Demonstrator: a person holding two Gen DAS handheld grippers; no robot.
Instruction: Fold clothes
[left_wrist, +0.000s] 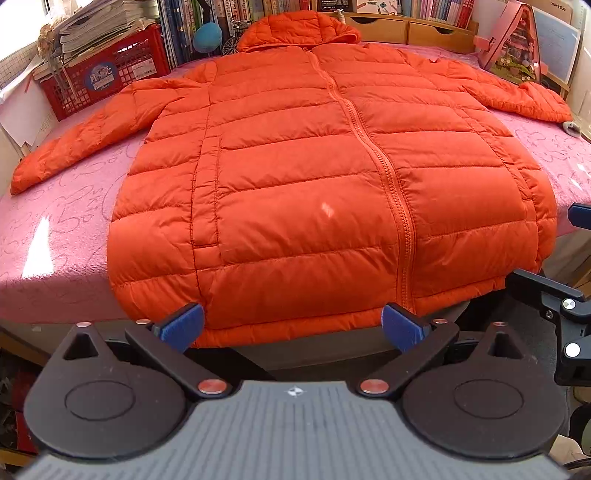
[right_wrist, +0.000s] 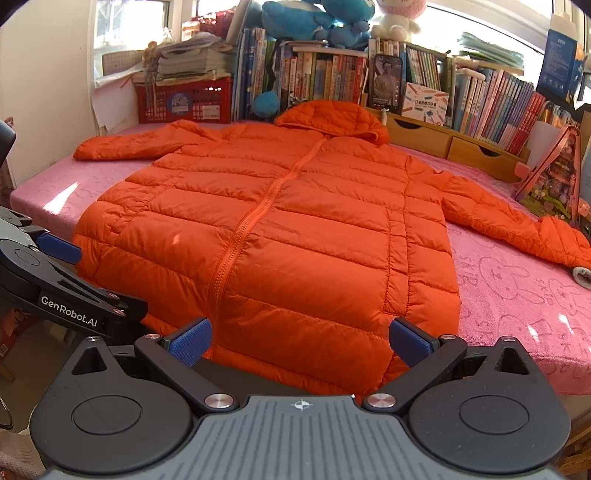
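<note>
We see a big orange puffy jacket (left_wrist: 314, 177) lying flat on a pink cloth (left_wrist: 59, 236) that covers the table. Its zipper (left_wrist: 384, 173) is closed all the way up, its front faces up, and both sleeves reach out to the sides. The hood (left_wrist: 299, 31) points away from us, toward the row of books (right_wrist: 332, 77) at the back. The bottom edge of the jacket hangs a little over the near edge of the table.

Nothing on the jacket is folded now — it is spread wide open like a star. That shape is good for folding, because we can reach each sleeve and each side.

Our left gripper (left_wrist: 293, 326) floats just in front of the jacket's bottom edge, a little left of the zipper. Its blue fingers (left_wrist: 183, 325) are far apart and hold nothing. Our right gripper (right_wrist: 301, 341) floats by the same edge, to the right of the zipper, and its fingers (right_wrist: 192, 343) are far apart and empty too.

Both grippers sit low and near the hem, with the fingers wide — we think that is so they can slip around the thick, puffy cloth. The jacket looks slippery and soft, so it may slide or puff back up.
</note>
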